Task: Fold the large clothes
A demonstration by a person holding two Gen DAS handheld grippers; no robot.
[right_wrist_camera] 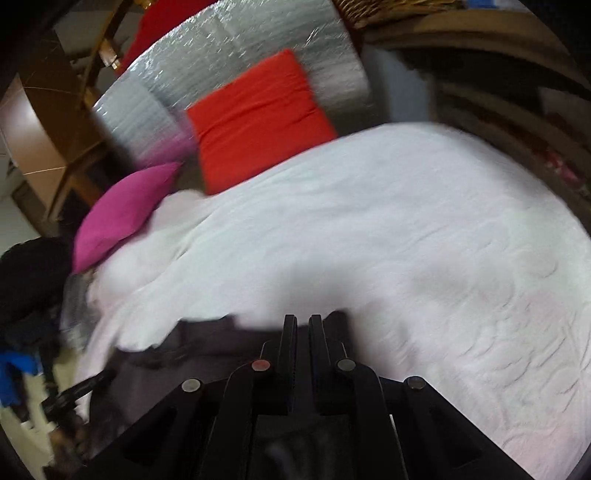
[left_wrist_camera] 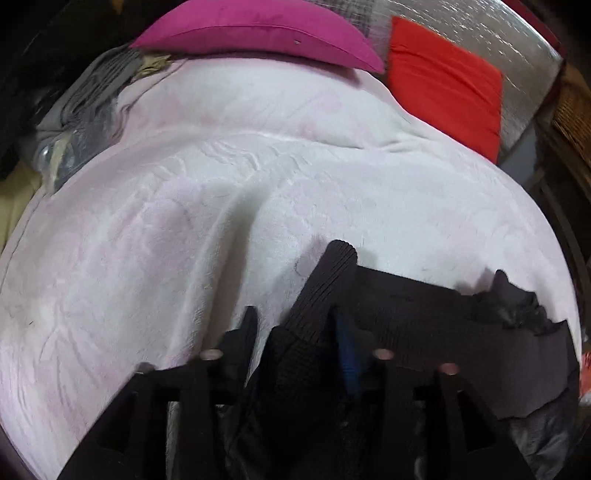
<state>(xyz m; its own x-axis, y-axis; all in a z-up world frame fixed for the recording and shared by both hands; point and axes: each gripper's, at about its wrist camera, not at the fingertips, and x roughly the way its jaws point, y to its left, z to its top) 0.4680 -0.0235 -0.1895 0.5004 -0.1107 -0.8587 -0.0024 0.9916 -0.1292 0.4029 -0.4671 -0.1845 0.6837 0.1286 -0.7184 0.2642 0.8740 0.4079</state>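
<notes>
A dark ribbed garment [left_wrist_camera: 417, 317] lies at the near edge of a pale pink blanket [left_wrist_camera: 258, 206] on a bed. In the left wrist view my left gripper [left_wrist_camera: 295, 325] has its fingers spread wide, with a fold of the dark garment rising between them; a blue pad [left_wrist_camera: 347, 354] shows on the right finger. In the right wrist view my right gripper [right_wrist_camera: 303, 325] has its fingers nearly together over the edge of the dark garment [right_wrist_camera: 207, 347]; whether cloth is pinched between them is hidden. The view is motion-blurred.
A magenta pillow [left_wrist_camera: 258, 33] and a red cushion [left_wrist_camera: 447, 85] lie at the head of the bed, against a silver foil panel [left_wrist_camera: 491, 33]. Grey clothes and a plastic bag [left_wrist_camera: 74, 122] sit at the far left. Wooden furniture [right_wrist_camera: 480, 103] stands beyond the bed.
</notes>
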